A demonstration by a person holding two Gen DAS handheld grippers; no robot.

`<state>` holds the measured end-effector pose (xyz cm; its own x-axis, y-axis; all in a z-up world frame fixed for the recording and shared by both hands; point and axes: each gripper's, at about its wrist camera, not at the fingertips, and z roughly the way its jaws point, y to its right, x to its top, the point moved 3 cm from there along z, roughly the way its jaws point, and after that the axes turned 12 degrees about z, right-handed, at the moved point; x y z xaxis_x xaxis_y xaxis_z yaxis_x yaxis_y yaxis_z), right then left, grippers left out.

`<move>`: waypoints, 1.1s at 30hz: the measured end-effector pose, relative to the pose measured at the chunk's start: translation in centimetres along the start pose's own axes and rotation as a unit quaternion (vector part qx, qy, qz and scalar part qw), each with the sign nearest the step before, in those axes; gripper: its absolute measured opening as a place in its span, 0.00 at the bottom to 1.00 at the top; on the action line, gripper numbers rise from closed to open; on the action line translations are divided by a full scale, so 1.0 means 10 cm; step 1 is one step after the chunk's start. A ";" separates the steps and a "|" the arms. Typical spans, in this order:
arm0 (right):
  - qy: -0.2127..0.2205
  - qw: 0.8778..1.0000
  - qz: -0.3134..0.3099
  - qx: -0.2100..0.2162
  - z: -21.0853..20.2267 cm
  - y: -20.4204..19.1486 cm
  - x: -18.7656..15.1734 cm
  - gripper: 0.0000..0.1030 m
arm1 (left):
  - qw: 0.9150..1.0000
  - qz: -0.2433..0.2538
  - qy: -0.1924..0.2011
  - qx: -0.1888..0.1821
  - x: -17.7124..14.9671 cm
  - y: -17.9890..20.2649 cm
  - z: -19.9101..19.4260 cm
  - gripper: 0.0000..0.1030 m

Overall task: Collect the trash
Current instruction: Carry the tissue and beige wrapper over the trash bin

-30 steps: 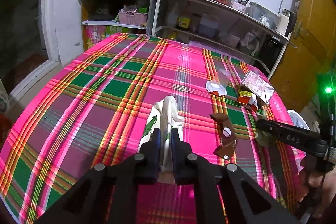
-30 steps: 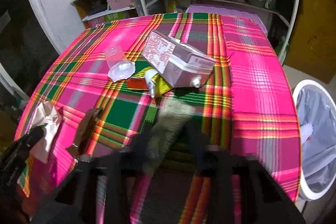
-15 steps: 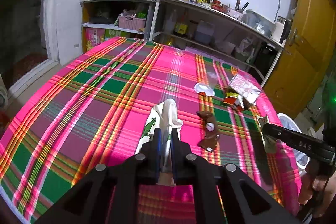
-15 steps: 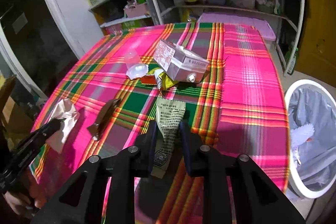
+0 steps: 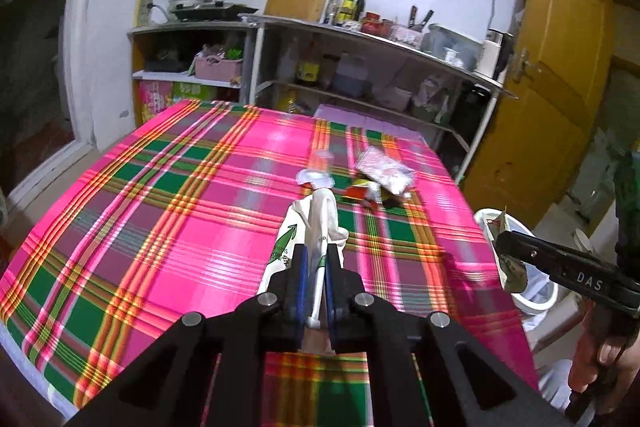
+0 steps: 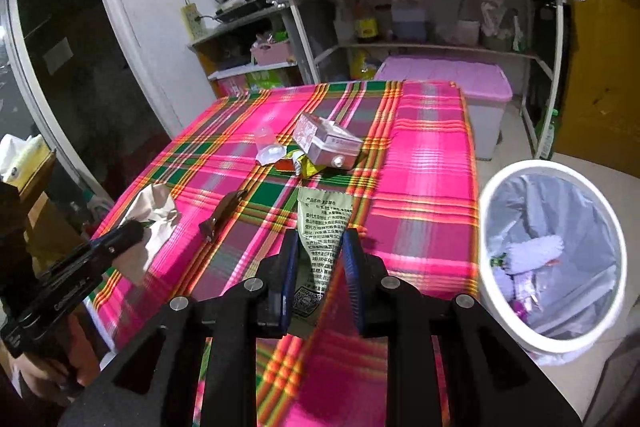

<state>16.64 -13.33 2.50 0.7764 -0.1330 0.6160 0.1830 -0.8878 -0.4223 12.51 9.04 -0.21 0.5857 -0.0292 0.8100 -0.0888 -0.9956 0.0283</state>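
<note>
My left gripper (image 5: 315, 259) is shut on a crumpled white paper bag with green print (image 5: 310, 231) and holds it above the plaid tablecloth (image 5: 168, 211). It also shows in the right wrist view (image 6: 154, 219). My right gripper (image 6: 318, 247) is shut on a flat grey-green snack wrapper (image 6: 322, 223), lifted above the table, left of the white trash bin (image 6: 552, 259). On the table lie a brown wrapper (image 6: 222, 215), a clear plastic cup (image 6: 268, 147), a pink carton (image 6: 326, 141) and a yellow-red packet (image 6: 304, 165).
The bin stands on the floor off the table's right edge and holds trash in a liner. Metal shelves (image 6: 420, 11) with kitchenware and a purple storage box (image 6: 448, 83) stand behind the table. A yellow door (image 5: 560, 75) is at the right.
Both grippers have lifted and pulled back from the table with their trash. The right gripper with the wrapper has shifted toward the bin, which now shows larger.
</note>
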 end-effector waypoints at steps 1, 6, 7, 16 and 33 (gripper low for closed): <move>0.002 1.000 0.001 0.000 -0.05 0.02 -0.02 0.22 | 1.000 0.004 0.002 -0.002 0.01 0.05 -0.02 0.08; 0.014 1.000 0.006 -0.002 -0.26 0.17 -0.05 0.22 | 1.000 0.022 0.011 -0.017 0.05 0.35 -0.12 0.08; 0.016 1.000 0.008 -0.003 -0.29 0.20 -0.05 0.22 | 0.999 0.025 0.012 -0.020 0.06 0.42 -0.13 0.08; 0.034 0.999 0.028 -0.012 -0.58 0.51 -0.09 0.23 | 0.997 0.054 0.015 -0.052 0.12 0.89 -0.15 0.08; 0.067 0.992 0.084 -0.060 -0.92 1.30 -0.02 0.23 | 0.986 0.100 0.016 -0.129 0.33 1.72 0.15 0.08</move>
<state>13.32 -28.90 2.99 0.7017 -0.3339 0.6294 -0.0224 -0.8933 -0.4490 14.15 -8.29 2.07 0.5100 -0.2168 0.8324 -0.4056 -0.9140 0.0105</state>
